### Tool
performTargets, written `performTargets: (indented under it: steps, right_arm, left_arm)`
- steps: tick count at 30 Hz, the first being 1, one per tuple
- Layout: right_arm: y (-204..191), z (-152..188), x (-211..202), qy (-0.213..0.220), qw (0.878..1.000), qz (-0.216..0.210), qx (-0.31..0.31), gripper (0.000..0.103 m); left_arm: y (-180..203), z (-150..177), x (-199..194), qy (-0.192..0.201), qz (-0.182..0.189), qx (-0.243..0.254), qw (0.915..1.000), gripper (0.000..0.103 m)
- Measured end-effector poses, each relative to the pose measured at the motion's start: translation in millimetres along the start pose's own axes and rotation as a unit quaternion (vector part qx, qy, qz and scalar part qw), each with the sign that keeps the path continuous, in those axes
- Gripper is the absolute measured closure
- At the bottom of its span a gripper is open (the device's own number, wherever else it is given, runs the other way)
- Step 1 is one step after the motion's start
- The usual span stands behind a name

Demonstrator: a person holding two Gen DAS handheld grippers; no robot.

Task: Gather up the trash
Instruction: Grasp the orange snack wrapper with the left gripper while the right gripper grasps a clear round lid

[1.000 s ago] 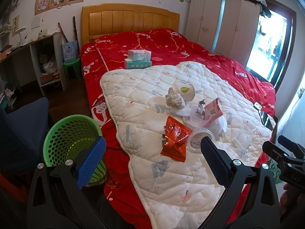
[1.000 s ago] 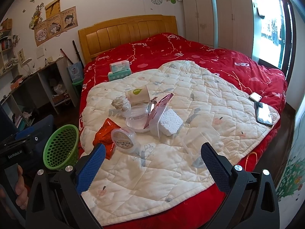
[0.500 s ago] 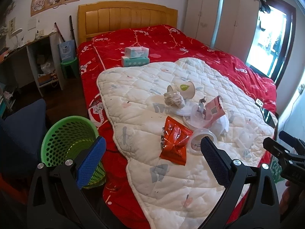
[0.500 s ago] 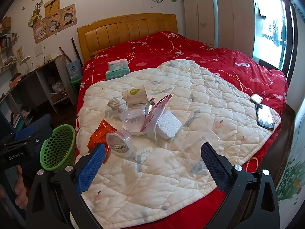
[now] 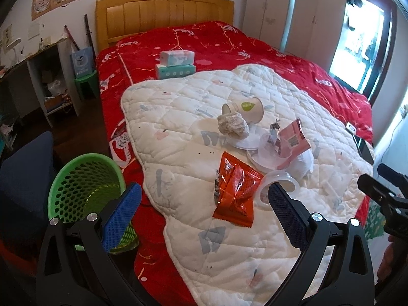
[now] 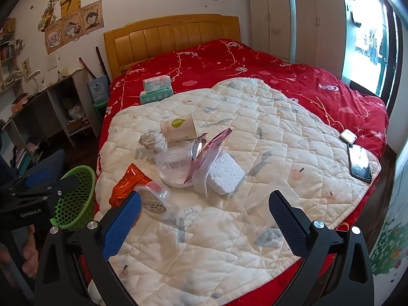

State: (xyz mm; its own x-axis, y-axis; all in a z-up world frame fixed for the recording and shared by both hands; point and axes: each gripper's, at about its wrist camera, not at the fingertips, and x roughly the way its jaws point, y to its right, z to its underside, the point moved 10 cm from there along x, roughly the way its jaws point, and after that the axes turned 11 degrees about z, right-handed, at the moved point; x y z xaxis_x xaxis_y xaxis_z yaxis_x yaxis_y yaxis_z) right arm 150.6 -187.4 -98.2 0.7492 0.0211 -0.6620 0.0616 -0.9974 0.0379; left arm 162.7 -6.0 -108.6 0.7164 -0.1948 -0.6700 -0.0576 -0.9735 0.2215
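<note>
While the orange wrapper [image 5: 236,193] lies lengthwise toward the headboard [image 5: 163,12], both grippers [image 5: 201,214] [image 6: 204,219] hover before it, jaws apart

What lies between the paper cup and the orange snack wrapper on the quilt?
In the left wrist view, a crumpled paper ball lies against the paper cup; from there to the orange snack wrapper is bare quilt.

Left wrist view — from the bed's foot-left corner, faces the headboard [image 5: 163,12] at 12 o'clock, green basket [image 5: 84,186] at 8. Right wrist view — farther right, same heading. Both share the white quilt [image 6: 255,117] and its litter.
</note>
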Motion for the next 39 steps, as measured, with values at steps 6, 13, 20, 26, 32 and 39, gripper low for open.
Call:
performTargets:
  steps: [6, 13, 20, 26, 32, 39]
  right_arm:
    - [3, -4, 14, -0.006, 1.0, 0.003, -0.002, 0.006]
    - [5, -2, 28, -0.018, 1.0, 0.002, -0.001, 0.006]
    - [4, 6, 39, -0.031, 1.0, 0.002, -0.002, 0.006]
    - [0, 12, 44, -0.039, 0.999, -0.001, -0.008, 0.006]
    - [-8, 21, 47, -0.047, 0.999, -0.009, -0.018, 0.006]
    - [-23, 25, 45, -0.047, 0.998, -0.027, -0.027, 0.006]
  left_arm:
    - [0, 2, 24, -0.023, 0.002, 0.015, 0.9996, 0.005]
    - [-5, 7, 55, -0.055, 0.022, 0.023, 0.998, 0.008]
    - [-2, 15, 89, -0.1, 0.077, 0.033, 0.9915, 0.022]
    - [1, 24, 111, -0.138, 0.137, 0.016, 0.9808, 0.036]
    - [12, 27, 117, -0.149, 0.175, 0.018, 0.9731, 0.055]
    - [20, 27, 112, -0.138, 0.193, 0.012, 0.9714, 0.082]
